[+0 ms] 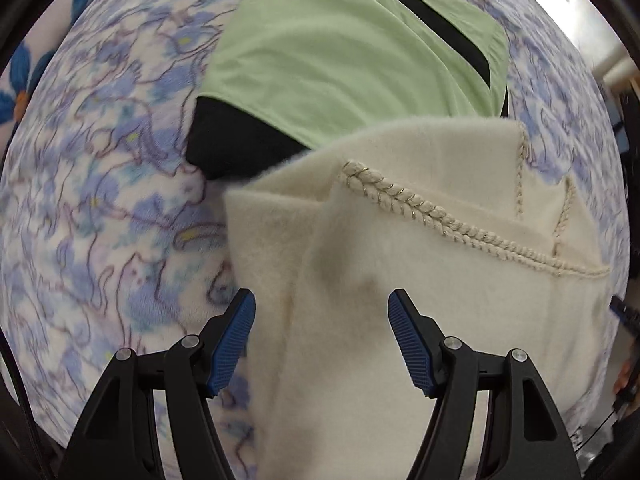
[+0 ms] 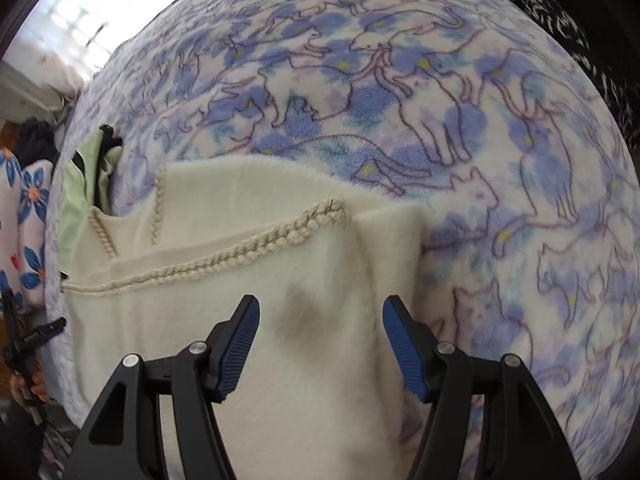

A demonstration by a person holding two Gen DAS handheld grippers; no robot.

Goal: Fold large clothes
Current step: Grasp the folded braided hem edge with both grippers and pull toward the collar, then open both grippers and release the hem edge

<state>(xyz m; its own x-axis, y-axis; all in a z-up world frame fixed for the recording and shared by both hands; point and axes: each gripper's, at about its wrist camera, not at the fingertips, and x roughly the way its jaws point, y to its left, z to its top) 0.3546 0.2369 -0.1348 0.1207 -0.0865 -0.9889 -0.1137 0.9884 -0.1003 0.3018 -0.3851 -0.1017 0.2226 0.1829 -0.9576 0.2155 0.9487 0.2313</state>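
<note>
A cream fuzzy garment (image 1: 400, 248) with braided rope trim (image 1: 420, 204) lies partly folded on the bed. It also shows in the right wrist view (image 2: 280, 280), with the trim (image 2: 248, 252) running across it. My left gripper (image 1: 322, 300) is open and empty, just above the garment's left part. My right gripper (image 2: 320, 306) is open and empty, just above the garment's right part. Beyond the cream garment lies a folded light green garment with black trim (image 1: 344, 52), also at the left edge of the right wrist view (image 2: 80, 184).
The bed is covered by a blue and white fleece blanket with cat outlines (image 1: 100, 180), also in the right wrist view (image 2: 480, 140). A flowered pillow (image 2: 28, 216) lies at the far left. The other gripper and the hand holding it (image 2: 24, 344) show at the bed's edge.
</note>
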